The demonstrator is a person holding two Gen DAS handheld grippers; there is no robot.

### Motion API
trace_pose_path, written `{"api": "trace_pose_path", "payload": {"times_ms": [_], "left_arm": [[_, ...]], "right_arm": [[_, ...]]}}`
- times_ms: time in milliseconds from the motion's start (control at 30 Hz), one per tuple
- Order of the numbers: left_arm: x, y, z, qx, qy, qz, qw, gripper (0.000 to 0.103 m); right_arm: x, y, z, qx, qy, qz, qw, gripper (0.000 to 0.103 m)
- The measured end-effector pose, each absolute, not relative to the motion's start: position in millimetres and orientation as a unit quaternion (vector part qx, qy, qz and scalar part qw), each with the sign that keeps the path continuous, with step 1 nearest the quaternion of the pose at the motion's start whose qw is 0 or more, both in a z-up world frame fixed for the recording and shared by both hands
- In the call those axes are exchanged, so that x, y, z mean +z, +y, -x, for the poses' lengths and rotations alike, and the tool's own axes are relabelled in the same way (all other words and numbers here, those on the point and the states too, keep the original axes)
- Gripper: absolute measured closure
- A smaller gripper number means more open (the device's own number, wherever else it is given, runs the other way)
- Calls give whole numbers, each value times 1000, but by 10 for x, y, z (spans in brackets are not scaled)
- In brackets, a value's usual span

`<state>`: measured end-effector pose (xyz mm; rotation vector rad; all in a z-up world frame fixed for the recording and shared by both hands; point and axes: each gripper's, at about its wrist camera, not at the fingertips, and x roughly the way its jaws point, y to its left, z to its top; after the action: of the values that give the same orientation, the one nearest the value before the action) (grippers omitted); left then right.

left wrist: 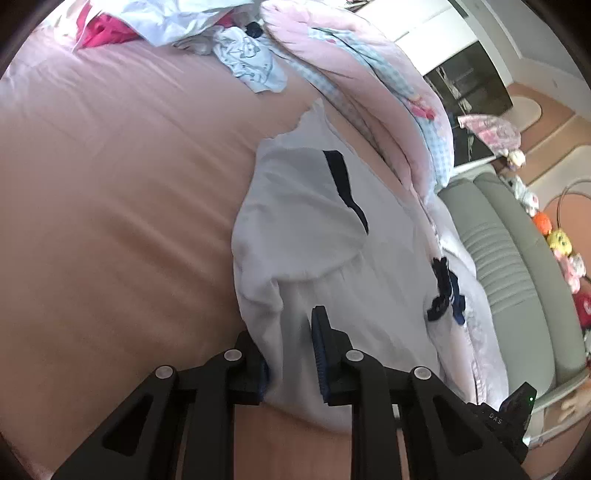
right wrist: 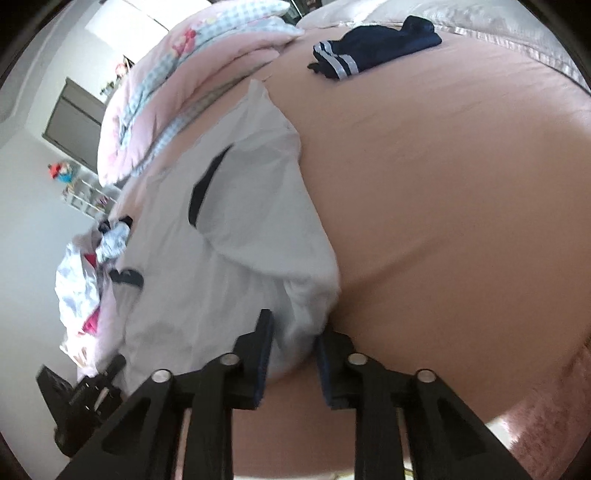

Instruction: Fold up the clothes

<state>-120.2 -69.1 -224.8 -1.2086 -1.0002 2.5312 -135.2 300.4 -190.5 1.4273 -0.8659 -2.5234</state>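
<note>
A white garment with dark navy trim (left wrist: pixel 314 236) lies on the pink bed sheet (left wrist: pixel 110 206). It also shows in the right wrist view (right wrist: pixel 236 236). My left gripper (left wrist: pixel 291 354) has its jaws around the garment's near edge, with bunched cloth between the pads. My right gripper (right wrist: pixel 293 354) grips the other end of the same near edge, cloth bunched between its fingers. The other gripper's body shows at the lower right of the left wrist view (left wrist: pixel 513 413) and at the lower left of the right wrist view (right wrist: pixel 74 398).
A navy garment with white stripes (right wrist: pixel 373 48) lies on the sheet beyond. A pink and checked quilt (left wrist: pixel 369 74) is heaped along the bed's side. A pile of white, patterned and magenta clothes (left wrist: pixel 159 22) lies at the far end. A grey couch (left wrist: pixel 509 251) stands beside the bed.
</note>
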Motion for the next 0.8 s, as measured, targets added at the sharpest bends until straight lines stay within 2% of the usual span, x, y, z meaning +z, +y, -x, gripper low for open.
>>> {"api": "trace_pose_path", "payload": {"times_ms": [67,167,200,233,267,300,333,433,633,800], "left_arm": [[-2259,-676,1231,850,-331,401,80,85],[-2256,-672,1242,850,-327,406,79,86],[-2252,-669,1244,850,-324,408,80,86],[-2244,-663,1242,851,-318,411,81,86],[-2230,-655,1240,851,-310,415,83,86],[-2215,-647,1239,852,-301,419,83,88],[-2198,-638,1241,854,-291,424,79,94],[-2183,-689,1230,848,-300,430,78,100],[-1845,-740,1079,864,-283,407,91,101],[-1792,-794,973,861,-281,415,85,101]], "right_arm": [[-1904,2955,1427,-840,-284,-458,66,60],[-1851,2793,1467,-857,-232,-454,72,55],[-1828,2737,1458,-861,-211,-457,72,57],[-1818,2690,1451,-862,-193,-463,75,71],[-1827,2693,1428,-860,-190,-468,72,90],[-1837,2701,1407,-857,-190,-473,72,93],[-1849,2738,1397,-852,-205,-475,77,96],[-1848,2803,1387,-847,-226,-474,83,99],[-1552,2741,1268,-879,-172,-439,66,101],[-1373,2749,1163,-892,-149,-422,66,101]]}}
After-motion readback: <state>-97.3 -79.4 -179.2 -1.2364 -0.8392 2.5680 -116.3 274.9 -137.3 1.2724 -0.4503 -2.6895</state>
